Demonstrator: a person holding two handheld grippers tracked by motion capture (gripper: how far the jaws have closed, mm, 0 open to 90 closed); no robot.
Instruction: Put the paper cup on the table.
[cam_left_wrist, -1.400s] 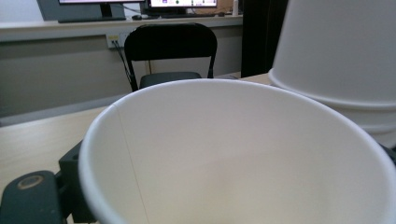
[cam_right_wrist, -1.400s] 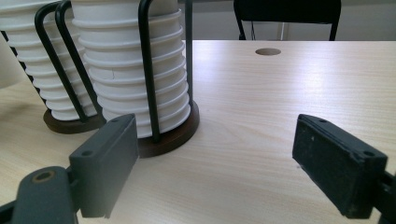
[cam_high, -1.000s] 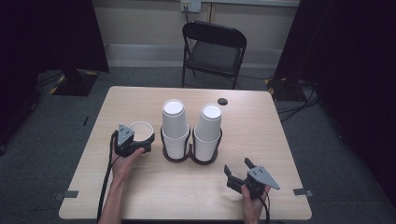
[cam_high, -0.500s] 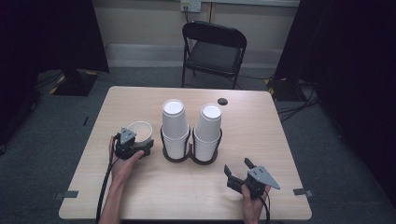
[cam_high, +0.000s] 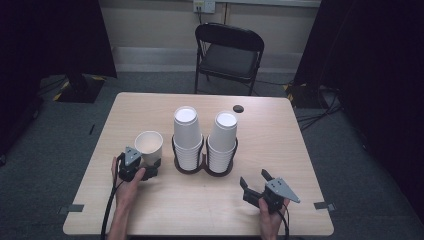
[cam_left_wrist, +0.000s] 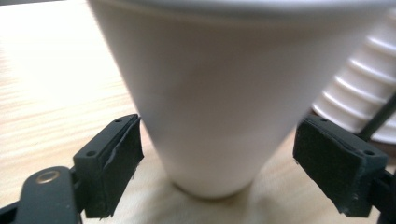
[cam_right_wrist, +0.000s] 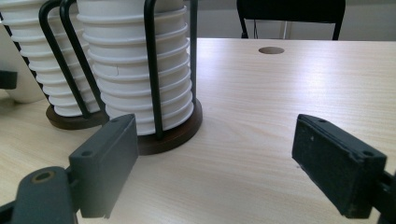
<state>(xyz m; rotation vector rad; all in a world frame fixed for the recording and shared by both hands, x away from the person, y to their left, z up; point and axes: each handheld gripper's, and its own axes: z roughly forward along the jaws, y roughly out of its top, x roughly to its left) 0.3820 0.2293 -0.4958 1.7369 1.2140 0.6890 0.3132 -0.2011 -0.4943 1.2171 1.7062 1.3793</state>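
A single white paper cup (cam_high: 148, 144) stands upright on the table, left of a wire holder (cam_high: 204, 169) with two stacks of upturned white cups (cam_high: 186, 131). My left gripper (cam_high: 151, 167) is at the cup's base. In the left gripper view the cup (cam_left_wrist: 219, 93) sits between the jaws, which have just been closing. The pads (cam_left_wrist: 114, 163) meet its tapered wall at their upper corners. My right gripper (cam_high: 254, 179) rests near the front right, open and empty, and faces the holder (cam_right_wrist: 159, 93).
The wooden table (cam_high: 280, 150) has a dark round grommet (cam_high: 238, 108) toward the back. A black folding chair (cam_high: 227, 52) stands behind the table. The holder's brown base (cam_right_wrist: 173, 133) lies just ahead of the right gripper's left jaw.
My left gripper has sunk and drawn a little toward the near edge, settling low at the cup's base. The right gripper has kept still.
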